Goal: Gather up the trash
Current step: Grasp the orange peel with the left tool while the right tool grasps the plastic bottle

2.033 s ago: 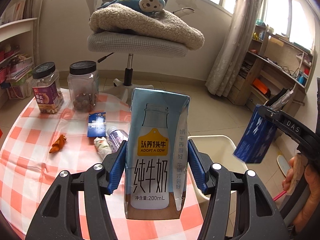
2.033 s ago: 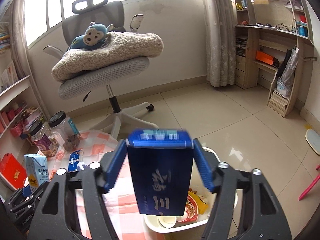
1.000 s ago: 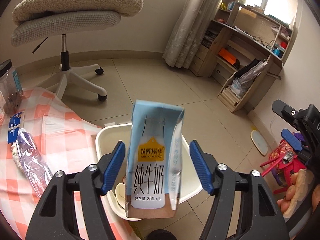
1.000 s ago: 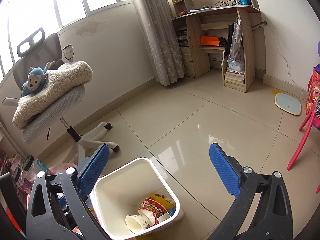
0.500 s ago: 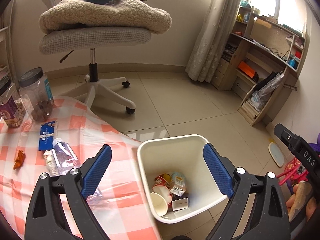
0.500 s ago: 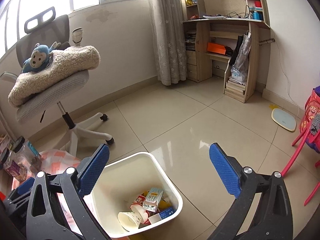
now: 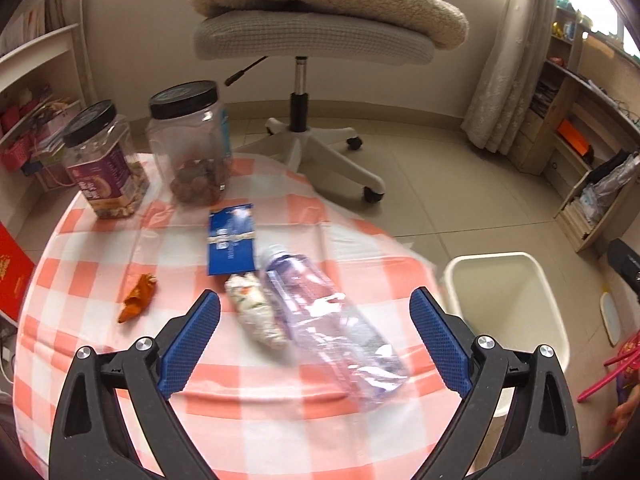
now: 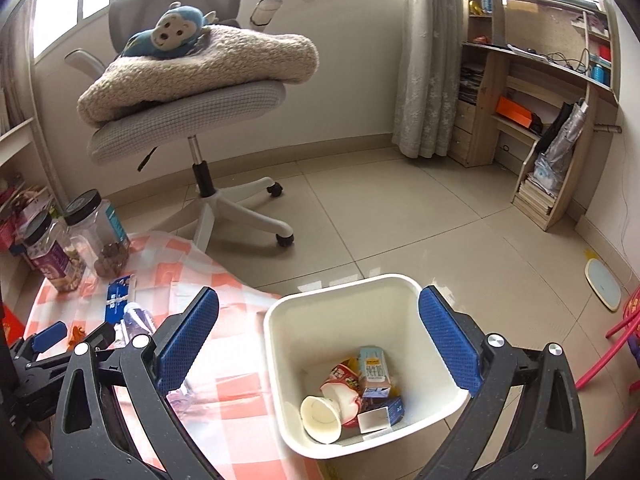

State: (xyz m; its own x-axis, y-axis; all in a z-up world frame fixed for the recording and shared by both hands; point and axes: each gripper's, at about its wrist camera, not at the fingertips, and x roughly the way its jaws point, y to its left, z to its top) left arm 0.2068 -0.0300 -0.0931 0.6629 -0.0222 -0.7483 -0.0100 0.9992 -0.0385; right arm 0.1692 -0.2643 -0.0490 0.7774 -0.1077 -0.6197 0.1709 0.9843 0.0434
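My left gripper (image 7: pixel 316 340) is open and empty above the red-checked table (image 7: pixel 80 280). Below it lie a crushed clear plastic bottle (image 7: pixel 332 320), a crumpled wrapper (image 7: pixel 254 316), a flat blue packet (image 7: pixel 232 240) and an orange scrap (image 7: pixel 138 296). My right gripper (image 8: pixel 318 344) is open and empty above the white trash bin (image 8: pixel 280 360), which holds a milk carton (image 8: pixel 374 372), a paper cup (image 8: pixel 320 418), a red noodle cup (image 8: pixel 344 384) and a blue pack (image 8: pixel 394 408). The bin rim (image 7: pixel 548 304) also shows right of the table in the left wrist view.
Two black-lidded jars (image 7: pixel 192 144) (image 7: pixel 104 160) stand at the table's far side. A swivel chair (image 8: pixel 200 104) with a blanket and toy monkey stands behind. Wooden shelves (image 8: pixel 540 120) line the right wall. A red stool leg (image 8: pixel 616 344) is at the right.
The left gripper let the milk carton fall into the bin and swung back left over the table. The right gripper dropped its blue pack earlier and stays open above the bin.
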